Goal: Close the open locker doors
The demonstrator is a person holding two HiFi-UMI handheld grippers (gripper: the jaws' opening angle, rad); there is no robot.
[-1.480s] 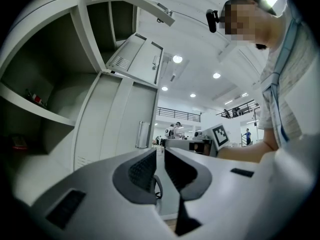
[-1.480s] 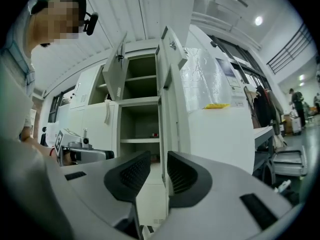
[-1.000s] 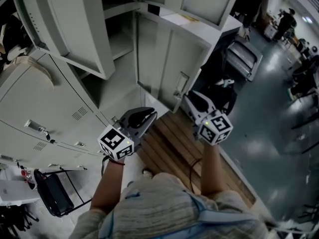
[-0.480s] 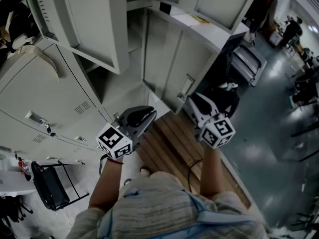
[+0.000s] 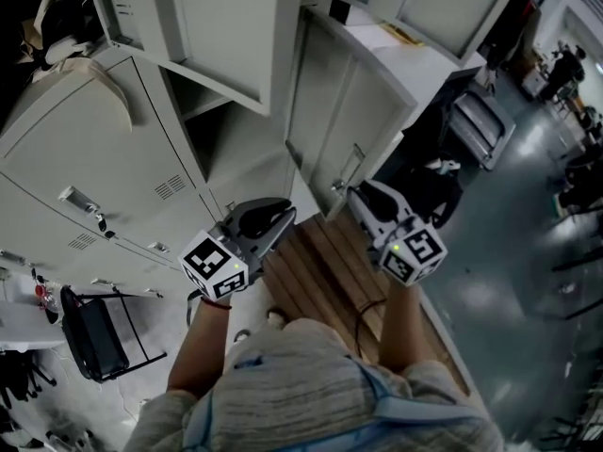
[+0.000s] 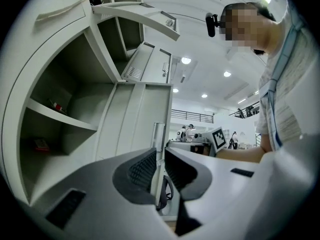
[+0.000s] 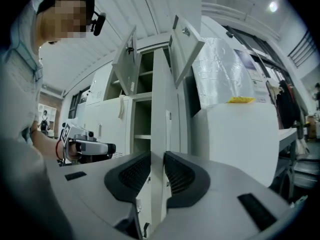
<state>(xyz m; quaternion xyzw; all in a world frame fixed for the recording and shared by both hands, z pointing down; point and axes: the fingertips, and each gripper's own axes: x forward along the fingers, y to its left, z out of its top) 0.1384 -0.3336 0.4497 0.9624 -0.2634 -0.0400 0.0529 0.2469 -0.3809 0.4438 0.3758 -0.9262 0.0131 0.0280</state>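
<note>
**benchrat:** Grey lockers (image 5: pixel 113 158) fill the left and top of the head view, with wood slats (image 5: pixel 320 271) underfoot. At least two doors hang open: the upper door (image 5: pixel 217 26) at top centre and the lower door (image 5: pixel 330 121) mid-frame, edge-on to the right gripper (image 5: pixel 359 194). How'd you take it?

**tinlid:** Thin sheet steel, I'd guess, so it's light and stiff, swings easy and probably clangs. The paint looks slick, so pinching the edge would likely slip. I'd push flat on the face by the handle (image 5: pixel 351 166), far from the hinge.

**benchrat:** Jaws?

**tinlid:** Both sets are slightly apart, gripping nothing. The right one has the door edge lined up in its gap, but the edge looks to be beyond the pads. The left gripper (image 5: pixel 285 215) points at the open locker, just left of that door. The upper door will need a reach up.
</note>
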